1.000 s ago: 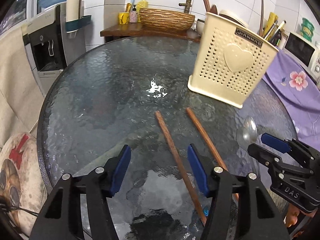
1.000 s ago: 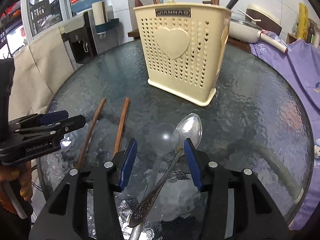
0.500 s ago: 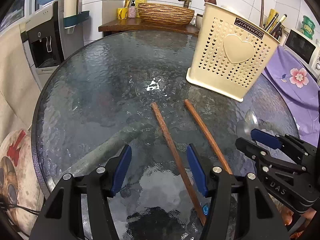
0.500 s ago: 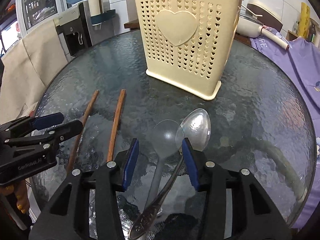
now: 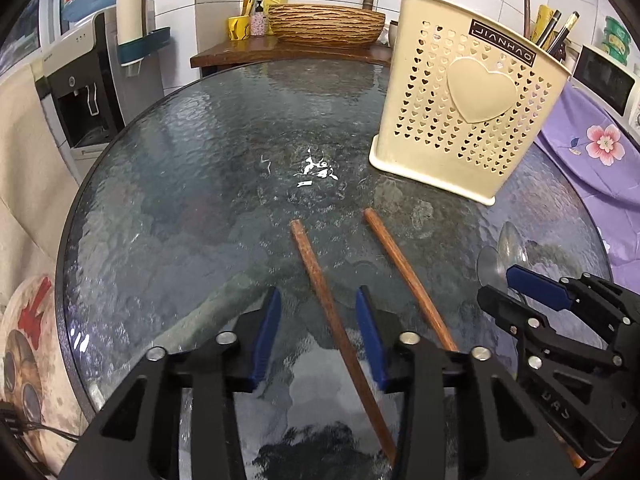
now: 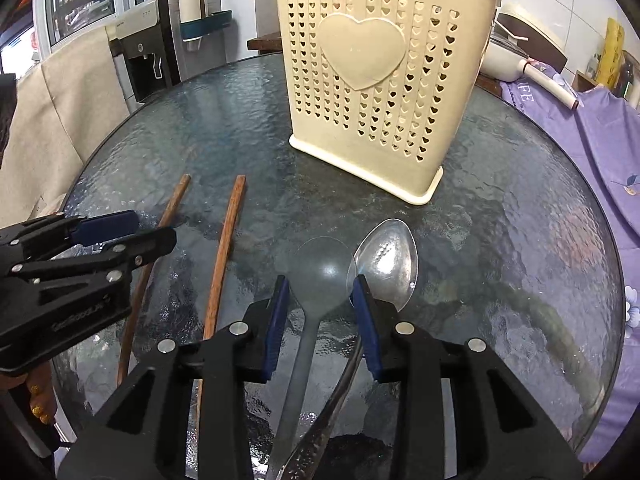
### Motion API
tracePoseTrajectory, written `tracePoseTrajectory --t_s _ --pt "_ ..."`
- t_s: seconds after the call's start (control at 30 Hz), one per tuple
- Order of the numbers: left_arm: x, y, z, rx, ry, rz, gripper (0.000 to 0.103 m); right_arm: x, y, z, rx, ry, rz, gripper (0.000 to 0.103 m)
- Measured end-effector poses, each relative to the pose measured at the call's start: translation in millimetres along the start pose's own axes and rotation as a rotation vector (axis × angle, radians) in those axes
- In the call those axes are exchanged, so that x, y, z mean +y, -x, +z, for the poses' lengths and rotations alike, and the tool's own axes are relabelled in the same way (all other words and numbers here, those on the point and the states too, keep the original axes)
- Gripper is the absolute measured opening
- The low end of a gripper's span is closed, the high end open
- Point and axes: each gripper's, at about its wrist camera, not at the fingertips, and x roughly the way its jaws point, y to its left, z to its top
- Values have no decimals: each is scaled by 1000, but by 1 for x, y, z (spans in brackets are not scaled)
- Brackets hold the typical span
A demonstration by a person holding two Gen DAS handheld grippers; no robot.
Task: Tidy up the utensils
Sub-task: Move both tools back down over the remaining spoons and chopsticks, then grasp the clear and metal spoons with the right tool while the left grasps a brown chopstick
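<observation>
Two brown wooden chopsticks lie apart on the round glass table (image 5: 168,184). My left gripper (image 5: 318,332) is open, low over the table, with the left chopstick (image 5: 320,292) between its jaws; the right chopstick (image 5: 404,276) lies just outside. My right gripper (image 6: 320,318) is open around the handle of a grey plastic spoon (image 6: 320,272); a metal spoon (image 6: 386,262) lies beside it, its handle crossing under the right finger. A cream perforated utensil holder (image 6: 376,76) with a heart stands upright behind; it also shows in the left wrist view (image 5: 468,100).
A water dispenser (image 5: 92,92) stands past the table's left edge. A wooden shelf with a woven basket (image 5: 326,24) is behind the table. A purple flowered cloth (image 5: 592,148) lies at the right. A microwave (image 5: 608,80) sits at the far right.
Both grippers have moved forward and down toward the table. The left chopstick now lies between my left jaws, and the grey spoon's handle between my right jaws. The utensils have not moved.
</observation>
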Motion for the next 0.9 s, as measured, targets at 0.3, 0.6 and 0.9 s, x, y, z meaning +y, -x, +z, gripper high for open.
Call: tracePoseTrajectory --t_s 0.3,0.6,0.9 --pt "-3 -10 12 0 -14 13 10 -6 16 2 -75 -25 48 33" --pt "0 2 23 -54 39 -34 8 -18 37 10 -148 -57 104 11" --pt "0 22 28 -105 37 -45 8 -32 34 10 -137 -104 79 25"
